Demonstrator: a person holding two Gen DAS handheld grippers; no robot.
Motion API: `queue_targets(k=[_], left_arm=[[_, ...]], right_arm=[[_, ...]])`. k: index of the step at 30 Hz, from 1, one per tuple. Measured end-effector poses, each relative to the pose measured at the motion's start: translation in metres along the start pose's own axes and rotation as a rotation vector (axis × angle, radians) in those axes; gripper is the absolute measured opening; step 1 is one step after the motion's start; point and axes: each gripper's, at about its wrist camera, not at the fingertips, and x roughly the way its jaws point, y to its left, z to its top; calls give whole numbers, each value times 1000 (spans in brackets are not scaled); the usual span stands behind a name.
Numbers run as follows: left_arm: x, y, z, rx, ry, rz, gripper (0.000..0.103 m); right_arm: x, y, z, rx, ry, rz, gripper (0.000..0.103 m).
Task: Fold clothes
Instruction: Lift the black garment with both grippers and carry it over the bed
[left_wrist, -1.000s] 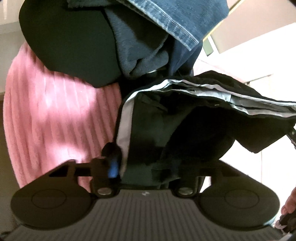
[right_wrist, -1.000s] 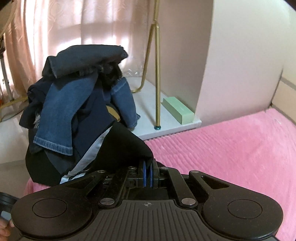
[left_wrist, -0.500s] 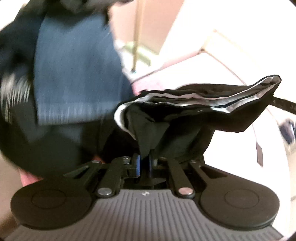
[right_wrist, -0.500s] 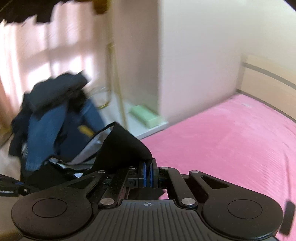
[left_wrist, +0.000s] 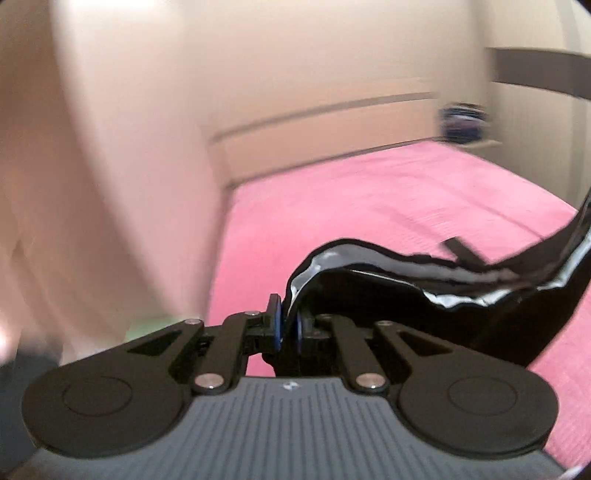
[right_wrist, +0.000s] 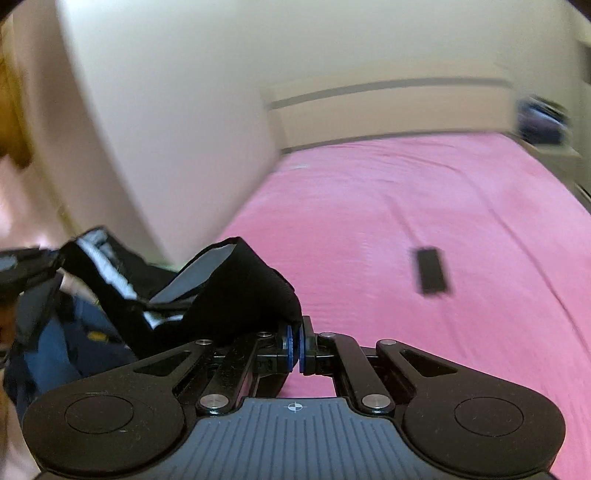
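Left wrist view: left gripper (left_wrist: 287, 328) has its jaws clamped on a black garment (left_wrist: 406, 295) held above the pink bed (left_wrist: 369, 206). Right gripper (right_wrist: 295, 349) pinches the same garment's other edge; a dark tag (right_wrist: 430, 270) dangles.

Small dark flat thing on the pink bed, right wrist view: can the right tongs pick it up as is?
Probably not yet: the right tongs are shut on the black garment. The dark flat object lies ahead on the pink bedspread, path unobstructed.
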Motion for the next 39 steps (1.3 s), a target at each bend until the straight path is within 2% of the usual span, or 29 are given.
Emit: queue_targets(k=[2, 5, 9, 12, 14, 17, 22, 27, 30, 31, 33, 37, 39], left_arm=[[13, -36, 40, 116, -47, -97, 5], [34, -111, 94, 282, -97, -262, 5], [67, -238, 146, 466, -123, -492, 5], [88, -345, 168, 588, -125, -645, 5], [105, -417, 171, 665, -102, -728, 5], [135, -520, 164, 769, -38, -814, 5], [191, -650, 138, 868, 81, -896, 5], [235, -749, 141, 943, 126, -933, 5], [254, -790, 146, 972, 131, -949, 5], [257, -801, 147, 1003, 111, -984, 5], [266, -822, 144, 1019, 118, -995, 5], [296, -857, 117, 1022, 195, -980, 6], [307, -862, 105, 997, 226, -957, 13]], right_arm=[[-40, -33, -14, 111, -23, -58, 0], [-101, -83, -42, 252, -65, -159, 0], [-174, -156, -93, 463, -119, -310, 0], [-218, -217, -132, 614, -130, -409, 0], [-240, -261, -158, 711, -119, -461, 0], [-259, -329, -197, 837, -75, -502, 0], [-280, -429, -233, 972, -52, -521, 0], [-290, -485, -250, 1016, -52, -536, 0], [-298, -514, -268, 1029, -46, -556, 0], [-293, -521, -271, 1036, -43, -564, 0], [-285, -535, -278, 1051, -38, -578, 0], [-255, -564, -294, 1057, 36, -602, 0], [-246, -570, -300, 1050, 75, -626, 0]])
